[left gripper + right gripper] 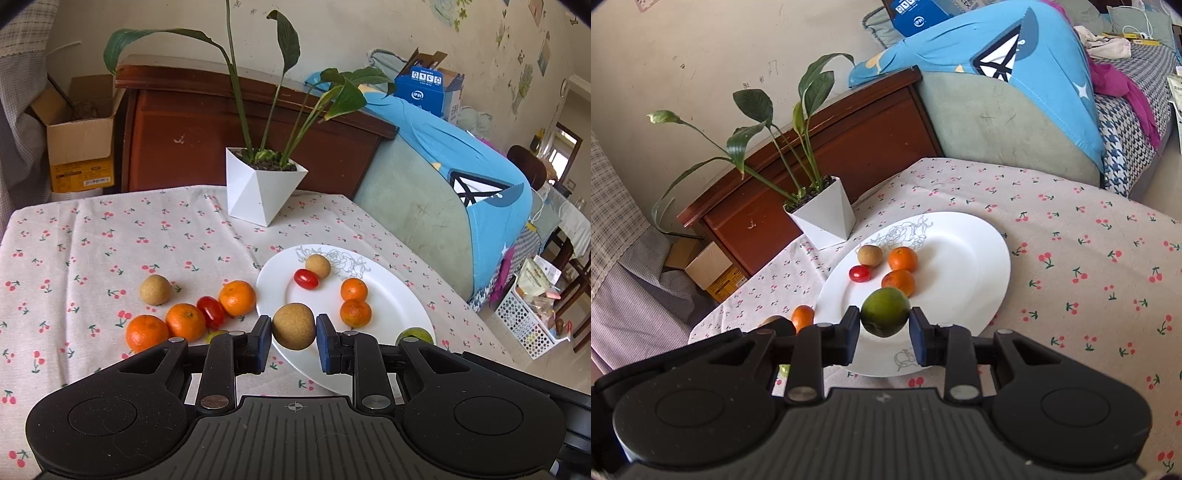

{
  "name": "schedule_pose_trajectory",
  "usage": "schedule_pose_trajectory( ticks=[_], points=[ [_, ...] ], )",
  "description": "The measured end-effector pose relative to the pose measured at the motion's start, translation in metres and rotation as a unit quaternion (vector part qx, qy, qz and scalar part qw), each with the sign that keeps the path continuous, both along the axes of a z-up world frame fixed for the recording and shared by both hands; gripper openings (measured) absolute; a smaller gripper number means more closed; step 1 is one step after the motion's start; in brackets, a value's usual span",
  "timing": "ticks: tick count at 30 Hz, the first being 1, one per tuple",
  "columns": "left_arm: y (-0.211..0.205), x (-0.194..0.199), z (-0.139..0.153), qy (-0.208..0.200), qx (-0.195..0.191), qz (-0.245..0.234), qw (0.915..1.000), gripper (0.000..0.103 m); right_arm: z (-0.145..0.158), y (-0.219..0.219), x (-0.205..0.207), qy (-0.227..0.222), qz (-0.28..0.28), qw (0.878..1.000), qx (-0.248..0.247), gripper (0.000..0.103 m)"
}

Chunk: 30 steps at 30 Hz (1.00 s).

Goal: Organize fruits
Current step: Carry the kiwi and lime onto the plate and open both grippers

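A tan round fruit [294,326] sits clamped between the left gripper [294,334] pads above the white plate [391,295]; the right gripper [885,326] pinches a green fruit [885,312]. The plate carries two oranges, one tomato and one tan fruit; the cloth holds three oranges.

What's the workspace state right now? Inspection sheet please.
Surface: table under a cherry-print cloth.
Job's things: white plate holds two oranges, a cherry tomato and a tan fruit; on the cloth, three oranges, a tomato and a tan fruit.
Clutter: potted plant behind the plate.
Grippers: left gripper shut on a tan fruit; right gripper shut on a green fruit.
Cables: nothing seen.
Surroundings: wooden cabinet, cardboard box, sofa with blue cover.
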<state>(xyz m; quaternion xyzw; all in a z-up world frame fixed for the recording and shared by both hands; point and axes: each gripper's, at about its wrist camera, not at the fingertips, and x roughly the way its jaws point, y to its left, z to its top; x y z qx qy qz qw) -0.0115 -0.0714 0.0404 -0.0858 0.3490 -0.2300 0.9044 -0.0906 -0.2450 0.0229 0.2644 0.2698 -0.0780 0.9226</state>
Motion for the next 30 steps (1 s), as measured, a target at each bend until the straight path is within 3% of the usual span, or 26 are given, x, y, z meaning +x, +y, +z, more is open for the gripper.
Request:
schedule_pose_trajectory(
  ticks=[19, 21, 23, 30],
  points=[
    [-0.029, 0.02, -0.025, 0.025, 0.016, -0.014, 0.9995, 0.026, -0.016, -0.016, 0.007, 0.018, -0.034, 0.999, 0.028, 0.032],
    [-0.028, 0.02, -0.023, 0.025, 0.011, -0.012, 0.9996, 0.032, -0.016, -0.016, 0.007, 0.017, -0.035, 0.999, 0.028, 0.032],
    [-0.026, 0.019, -0.019, 0.023, 0.01, 0.001, 0.9997, 0.06, -0.015, -0.015, 0.007, 0.016, -0.035, 0.999, 0.028, 0.032],
    [-0.013, 0.017, -0.008, 0.017, 0.012, 0.025, 0.9995, 0.066, -0.012, -0.011, 0.007, 0.014, -0.026, 0.999, 0.027, 0.033]
  ],
)
